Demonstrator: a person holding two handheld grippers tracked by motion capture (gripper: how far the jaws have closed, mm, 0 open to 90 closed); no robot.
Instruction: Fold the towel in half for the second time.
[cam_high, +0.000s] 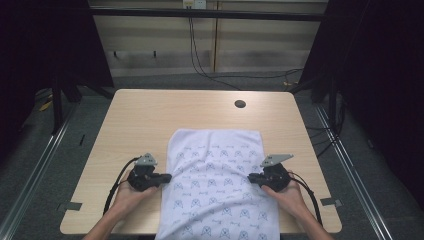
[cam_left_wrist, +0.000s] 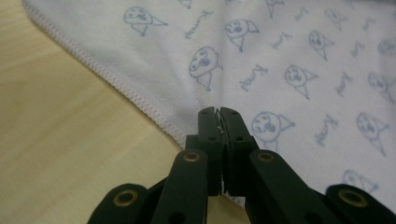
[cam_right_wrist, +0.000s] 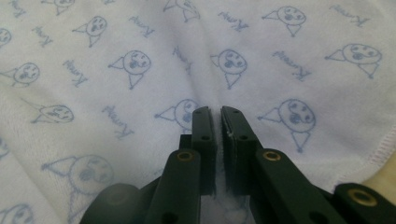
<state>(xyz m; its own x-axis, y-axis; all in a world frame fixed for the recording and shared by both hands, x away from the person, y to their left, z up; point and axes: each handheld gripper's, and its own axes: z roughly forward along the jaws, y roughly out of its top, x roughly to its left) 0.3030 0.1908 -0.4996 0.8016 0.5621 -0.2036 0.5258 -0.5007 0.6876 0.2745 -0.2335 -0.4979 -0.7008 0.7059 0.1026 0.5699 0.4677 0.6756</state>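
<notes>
I see the wooden table with a white cloth printed in blue spread over its near half, hanging past the near edge; my left gripper has its jaws pinched together on the cloth's left hem; my right gripper sits at the right hem, jaws nearly closed, fabric seemingly between them.

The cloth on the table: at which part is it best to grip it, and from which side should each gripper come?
Grip the cloth at its long stitched side hems, left gripper coming in from the left, right gripper from the right. It lies flat, so only the edges give the jaws something to pinch. Both already close on the fabric there.
</notes>
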